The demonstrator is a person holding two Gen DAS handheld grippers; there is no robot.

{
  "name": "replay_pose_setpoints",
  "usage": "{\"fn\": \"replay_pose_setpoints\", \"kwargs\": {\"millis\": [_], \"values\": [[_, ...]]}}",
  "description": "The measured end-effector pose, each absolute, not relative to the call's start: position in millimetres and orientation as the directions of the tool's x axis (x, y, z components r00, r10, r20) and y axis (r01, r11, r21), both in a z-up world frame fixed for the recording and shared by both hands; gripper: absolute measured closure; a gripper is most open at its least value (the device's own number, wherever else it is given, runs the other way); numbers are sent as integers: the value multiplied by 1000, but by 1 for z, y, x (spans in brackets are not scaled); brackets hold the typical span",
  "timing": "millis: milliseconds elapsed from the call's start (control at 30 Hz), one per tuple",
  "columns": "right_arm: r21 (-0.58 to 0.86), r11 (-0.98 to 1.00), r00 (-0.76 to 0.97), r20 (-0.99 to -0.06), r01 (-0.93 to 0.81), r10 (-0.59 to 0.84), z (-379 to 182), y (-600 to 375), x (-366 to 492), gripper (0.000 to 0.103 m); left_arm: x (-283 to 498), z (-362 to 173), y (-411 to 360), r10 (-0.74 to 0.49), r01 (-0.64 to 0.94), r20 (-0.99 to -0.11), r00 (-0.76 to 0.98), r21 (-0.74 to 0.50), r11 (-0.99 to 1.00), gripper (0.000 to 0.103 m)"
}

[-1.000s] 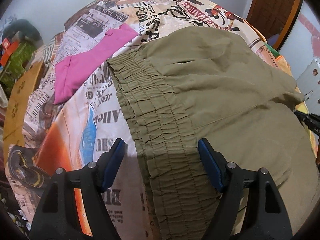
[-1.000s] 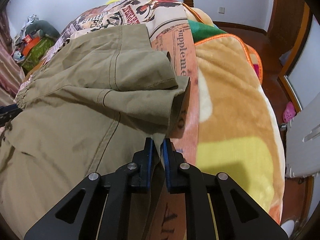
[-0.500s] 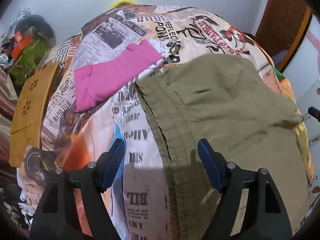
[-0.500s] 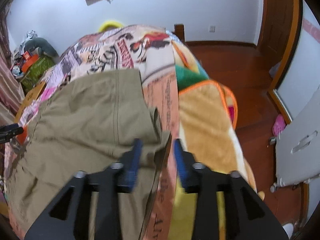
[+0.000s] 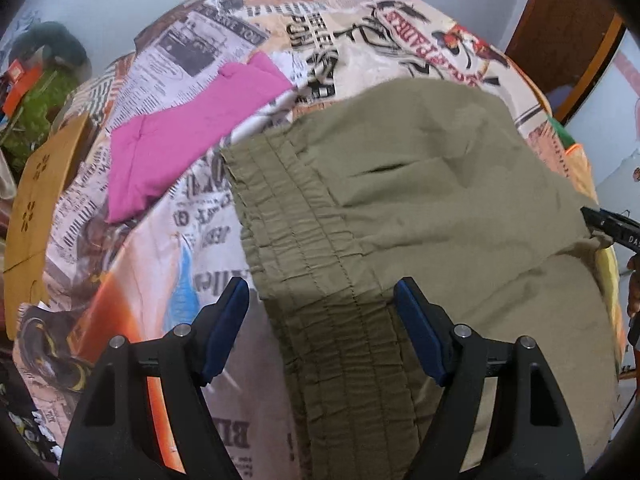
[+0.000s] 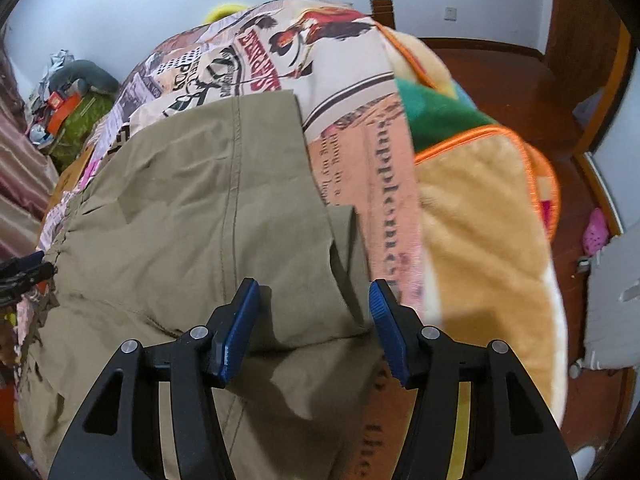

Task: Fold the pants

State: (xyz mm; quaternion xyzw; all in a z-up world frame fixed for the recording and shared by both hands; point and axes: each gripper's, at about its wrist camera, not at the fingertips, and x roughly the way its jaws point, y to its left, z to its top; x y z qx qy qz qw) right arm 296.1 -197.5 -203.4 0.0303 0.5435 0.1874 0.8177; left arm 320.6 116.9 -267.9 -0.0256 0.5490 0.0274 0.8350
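Pants (image 5: 420,200) lie crosswise, waistband toward left gripper (image 5: 320,332); both jaws gape empty.

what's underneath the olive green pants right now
The olive pants lie on a newspaper-print bedspread, which shows around them; a plush orange-edged blanket lies beside them. Whatever is directly beneath the fabric is covered and cannot be seen.

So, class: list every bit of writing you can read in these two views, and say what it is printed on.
"SAVE YOU": newspaper-print bedsheet, headline near the top.
"supplement" (last letters uncertain): same sheet, pink strip beside the olive pants.
"the": same strip, bottom edge.
"BIL": sheet between the left gripper fingers, upside down, cut off.
The red banner lettering and the fine columns of print are too distorted or too small to read.
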Motion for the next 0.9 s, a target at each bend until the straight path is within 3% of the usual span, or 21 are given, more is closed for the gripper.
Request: {"fn": "replay_pose_setpoints", "kwargs": {"millis": [133, 200, 500, 733, 900], "values": [[270, 918, 340, -867, -291, 363, -205, -195, 292, 65, 321, -281, 119, -2, -96, -923, 384, -42, 995, 26], [264, 914, 343, -865, -309, 366, -204, -193, 290, 84, 321, -283, 121, -4, -110, -920, 391, -51, 993, 23], [154, 928, 482, -819, -339, 312, -174, -185, 284, 92, 318, -281, 108, 107, -94, -900, 424, 74, 993, 20], [-17, 902, 592, -760, -431, 268, -130, -156, 300, 94, 317, -281, 110, 127, -106, -893, 431, 89, 990, 19], [-20, 910, 573, -783, -413, 243, -150, -152, 318, 94, 316, -283, 112, 118, -113, -892, 436, 76, 991, 19]]}}
